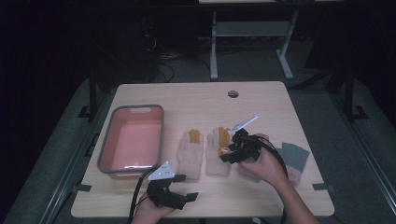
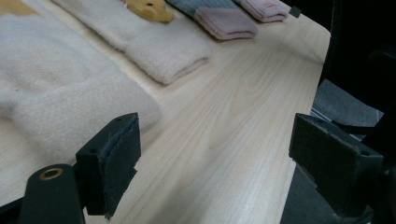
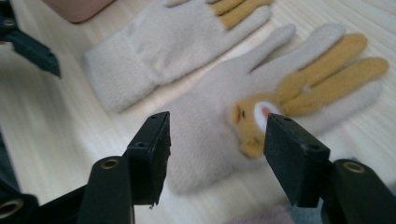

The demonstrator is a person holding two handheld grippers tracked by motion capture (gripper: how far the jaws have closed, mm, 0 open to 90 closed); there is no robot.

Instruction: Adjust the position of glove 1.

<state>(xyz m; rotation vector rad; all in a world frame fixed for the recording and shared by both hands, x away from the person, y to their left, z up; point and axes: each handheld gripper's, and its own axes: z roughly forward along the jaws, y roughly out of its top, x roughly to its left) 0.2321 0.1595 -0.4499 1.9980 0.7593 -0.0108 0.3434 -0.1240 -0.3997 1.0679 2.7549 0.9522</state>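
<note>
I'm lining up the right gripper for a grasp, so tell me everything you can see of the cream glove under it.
The right cream glove is soft, fuzzy knit with a ribbed cuff, a yellow animal face on its back and two yellow fingers like long ears. It lies flat on the wooden table, beside its matching glove without touching it. The right gripper hangs over its palm, fingers apart on either side, not pressing it.

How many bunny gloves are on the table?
2. One cream bunny glove lies beside the pink tub. The other glove lies right of it, under the right hand-held gripper, whose open jaws hang over it. The grey-and-pink ones farther right look different.
</note>
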